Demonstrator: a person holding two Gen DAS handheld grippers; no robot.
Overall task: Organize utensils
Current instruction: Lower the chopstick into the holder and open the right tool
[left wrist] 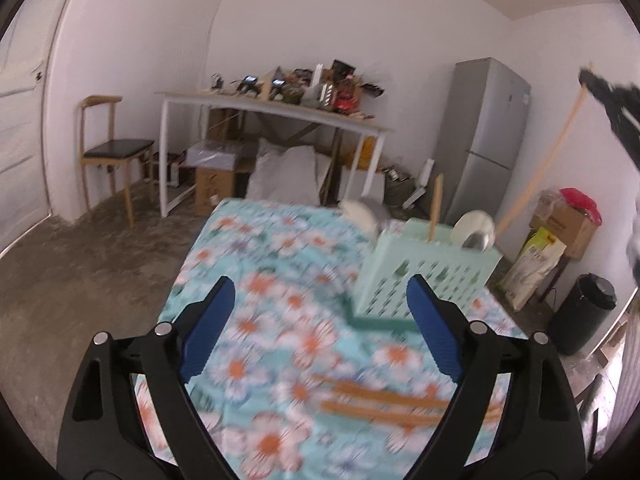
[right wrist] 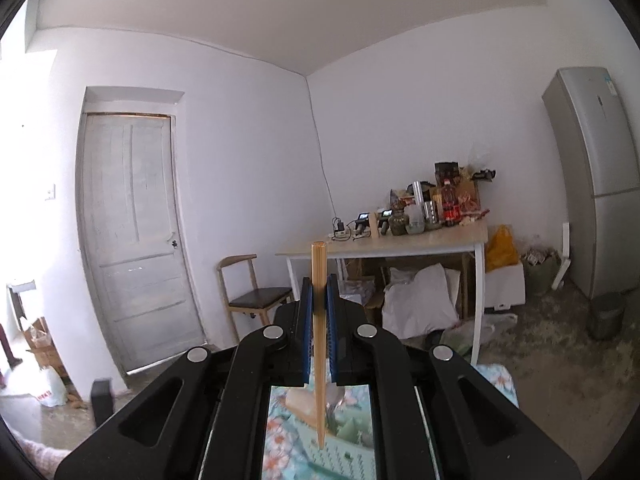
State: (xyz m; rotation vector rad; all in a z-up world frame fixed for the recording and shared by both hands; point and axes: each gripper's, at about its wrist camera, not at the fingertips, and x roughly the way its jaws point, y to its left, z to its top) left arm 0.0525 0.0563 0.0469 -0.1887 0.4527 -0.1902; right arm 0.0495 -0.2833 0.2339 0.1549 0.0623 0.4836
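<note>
Wooden chopstick point(right wrist: 319, 320) upright, tip down

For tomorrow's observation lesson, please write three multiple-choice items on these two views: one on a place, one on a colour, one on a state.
1. Where do the loose chopsticks lie?
A. On the floral cloth, in front of the basket
B. On the chair
C. Inside the basket

2. What colour is the slotted basket?
A. Red
B. Pale green
C. Black

3. How is the right tool?
A. Wide open and empty
B. Shut on a spoon
C. Shut on a chopstick

Answers:
1 A, they rest on the cloth near the left tool.
2 B, its walls are mint green.
3 C, the blue pads clamp the upright stick above the basket.
</note>
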